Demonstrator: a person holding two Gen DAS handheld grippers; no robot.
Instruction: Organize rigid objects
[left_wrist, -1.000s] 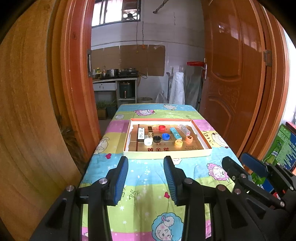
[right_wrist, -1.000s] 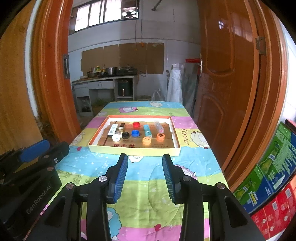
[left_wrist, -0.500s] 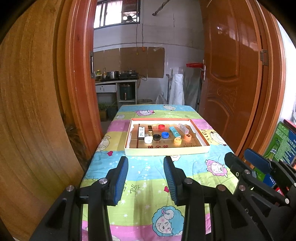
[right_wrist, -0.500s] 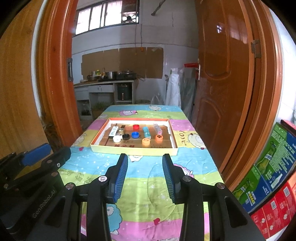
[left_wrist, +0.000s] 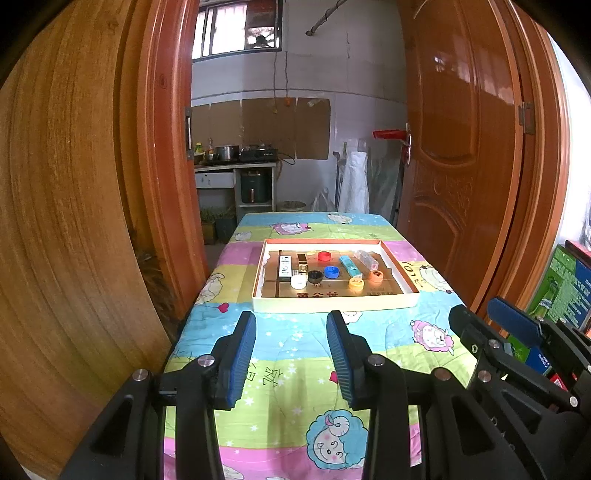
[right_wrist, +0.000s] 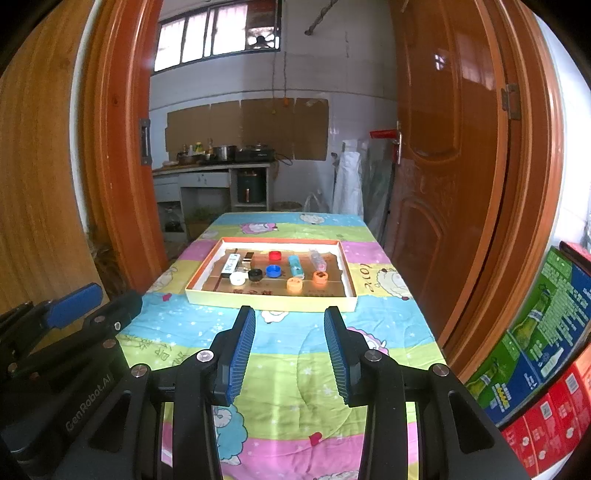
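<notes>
So the long table under the striped cartoon-sheep cloth (left_wrist: 295, 354) runs straight away from me; the shallow cream cardboard tray with the orange inner rim (left_wrist: 334, 304) sits mid-table, dead ahead and well apart from both my grippers; inside are bottle caps and small boxes, like the light-blue rectangular box (right_wrist: 296, 266), long axis pointing away from me. Left gripper (left_wrist: 291, 354) and right gripper (right_wrist: 290, 350) both gape with nothing between them; the box looks closer to my right.
</notes>
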